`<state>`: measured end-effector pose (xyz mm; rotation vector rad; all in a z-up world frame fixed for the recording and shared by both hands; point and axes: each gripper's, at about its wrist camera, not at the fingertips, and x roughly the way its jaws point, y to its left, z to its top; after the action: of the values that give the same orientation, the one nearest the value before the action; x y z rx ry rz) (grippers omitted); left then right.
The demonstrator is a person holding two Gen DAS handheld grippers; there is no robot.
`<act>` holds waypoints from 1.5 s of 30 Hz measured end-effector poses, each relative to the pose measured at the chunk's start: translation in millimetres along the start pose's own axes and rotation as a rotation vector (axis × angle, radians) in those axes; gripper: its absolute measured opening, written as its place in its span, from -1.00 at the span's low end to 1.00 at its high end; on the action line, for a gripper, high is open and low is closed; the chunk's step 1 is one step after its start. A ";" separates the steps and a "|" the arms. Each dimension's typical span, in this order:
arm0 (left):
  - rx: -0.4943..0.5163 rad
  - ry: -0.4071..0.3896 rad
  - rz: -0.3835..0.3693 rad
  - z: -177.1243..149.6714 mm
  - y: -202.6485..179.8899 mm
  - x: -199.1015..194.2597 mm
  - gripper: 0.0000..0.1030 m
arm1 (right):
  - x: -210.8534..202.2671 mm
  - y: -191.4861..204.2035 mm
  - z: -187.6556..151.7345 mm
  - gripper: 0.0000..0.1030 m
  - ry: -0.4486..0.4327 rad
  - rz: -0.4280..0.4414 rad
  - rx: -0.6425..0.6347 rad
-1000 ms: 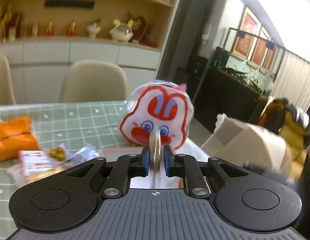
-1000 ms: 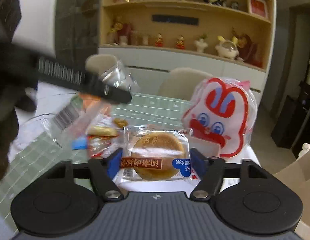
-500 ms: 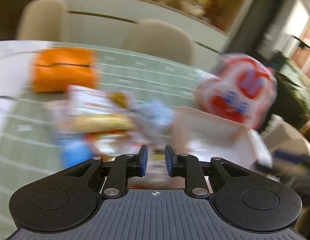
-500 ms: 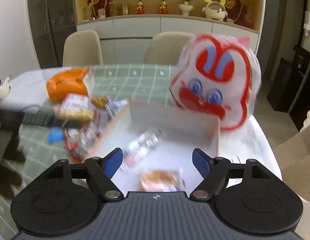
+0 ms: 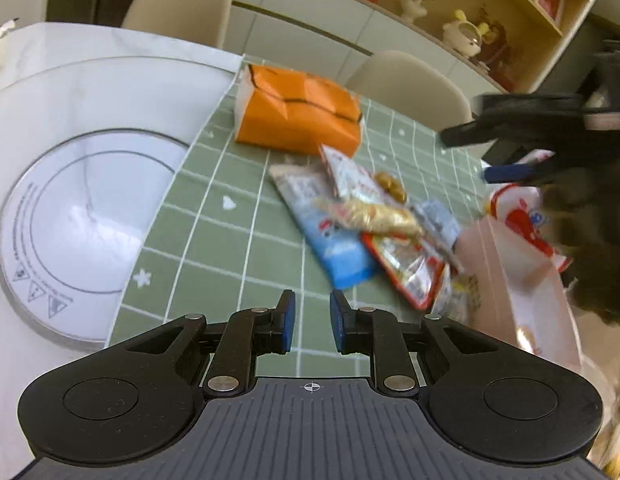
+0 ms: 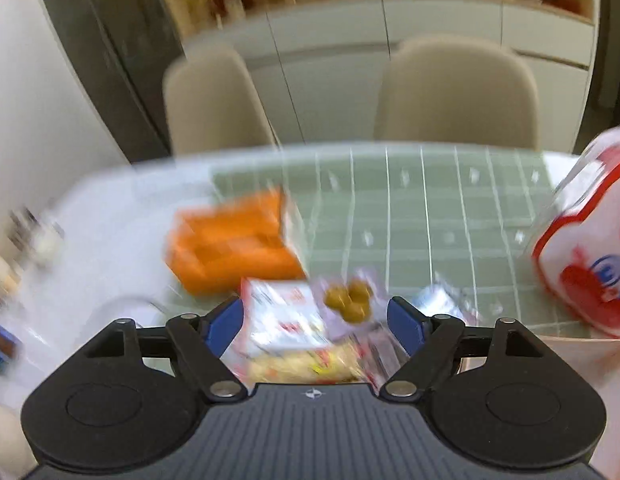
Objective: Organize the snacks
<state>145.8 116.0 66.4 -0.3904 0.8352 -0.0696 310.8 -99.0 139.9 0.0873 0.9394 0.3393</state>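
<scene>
My left gripper (image 5: 311, 304) is shut with nothing between its blue pads, low over the green grid mat (image 5: 230, 240). Right of it lies a pile of snacks: a blue packet (image 5: 337, 256), a red packet (image 5: 409, 272) and a clear packet of brown balls (image 5: 389, 188). My right gripper (image 6: 315, 312) hangs over that pile, its jaws opening and holding nothing; the brown-ball packet (image 6: 347, 300) and a white-and-red packet (image 6: 282, 320) show between its fingers. The rabbit-face bag (image 6: 581, 264) stands at the right beside the pale box (image 5: 529, 300).
An orange pack (image 5: 298, 116) lies at the far side of the mat. A round glass disc (image 5: 82, 216) sits in the white tabletop at the left. Two beige chairs (image 6: 453, 92) stand behind the table. A dark sleeve (image 5: 589, 220) fills the right edge.
My left gripper let go of the rabbit-face bag and swung left and down over the mat. My right gripper dropped the wrapped cake into the box, then moved left over the snack pile.
</scene>
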 end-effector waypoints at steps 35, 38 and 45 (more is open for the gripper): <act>-0.124 -0.114 -0.081 35.4 35.9 49.0 -0.57 | 74.2 11.9 -73.0 0.56 0.247 0.245 -0.038; -0.068 -0.103 -0.105 32.2 25.0 48.5 -0.57 | 50.4 5.8 -84.7 0.55 0.255 0.257 -0.019; 0.048 -0.039 -0.247 32.6 -15.9 59.2 -0.57 | -1.1 5.7 -136.2 0.34 0.206 0.194 -0.038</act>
<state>211.0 98.8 50.0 -0.4468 0.7425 -0.3094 199.4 -104.0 61.5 0.1109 1.1307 0.5531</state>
